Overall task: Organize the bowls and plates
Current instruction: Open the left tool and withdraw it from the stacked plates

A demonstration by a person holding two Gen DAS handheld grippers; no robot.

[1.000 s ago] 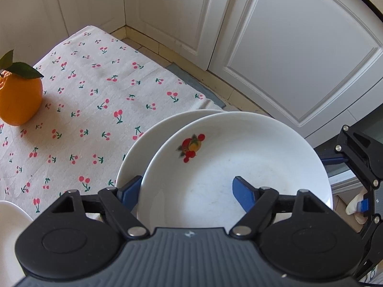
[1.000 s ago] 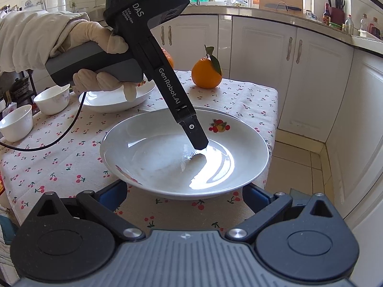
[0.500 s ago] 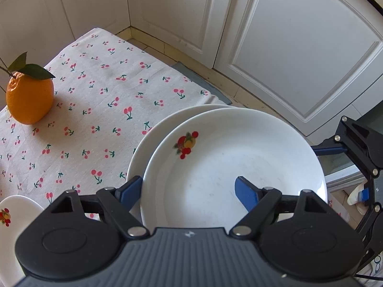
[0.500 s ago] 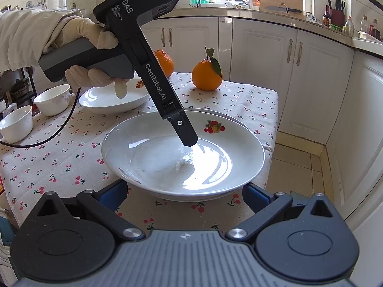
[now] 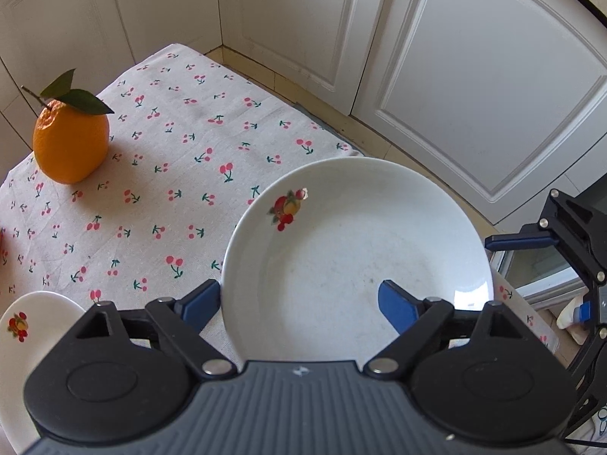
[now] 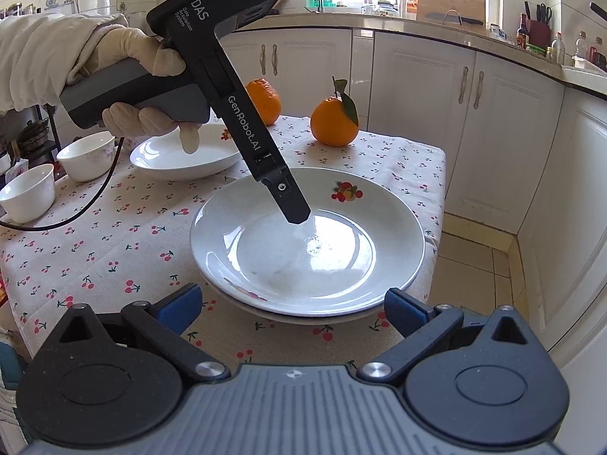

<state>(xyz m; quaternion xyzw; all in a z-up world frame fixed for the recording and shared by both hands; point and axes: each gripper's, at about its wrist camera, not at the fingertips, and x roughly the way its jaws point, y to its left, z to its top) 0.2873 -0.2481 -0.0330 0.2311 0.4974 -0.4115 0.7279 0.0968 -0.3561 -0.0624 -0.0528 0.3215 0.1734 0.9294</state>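
A white plate with a fruit print [image 5: 353, 261] [image 6: 307, 239] lies stacked on a second plate [image 6: 303, 313] near the table's corner. My left gripper [image 5: 299, 303] is open, one finger outside the rim and one inside the plate; in the right wrist view its fingertip [image 6: 296, 212] hovers just over the plate. My right gripper [image 6: 292, 311] is open and empty, just short of the stack's near rim. Another white plate [image 6: 186, 157] [image 5: 22, 341] sits further back. Two white bowls [image 6: 85, 155] [image 6: 26, 191] stand at the left.
Two oranges [image 6: 334, 121] [image 6: 263, 100] stand at the back of the cherry-print tablecloth [image 6: 114, 242]; one shows in the left wrist view [image 5: 70, 144]. White cabinets [image 6: 500, 132] surround the table. The table edge and tiled floor [image 6: 474, 265] lie just right of the stack.
The top plate has come down and now sits squarely on the lower plate. My left gripper has let go and lifted back a little. The right gripper has not moved.
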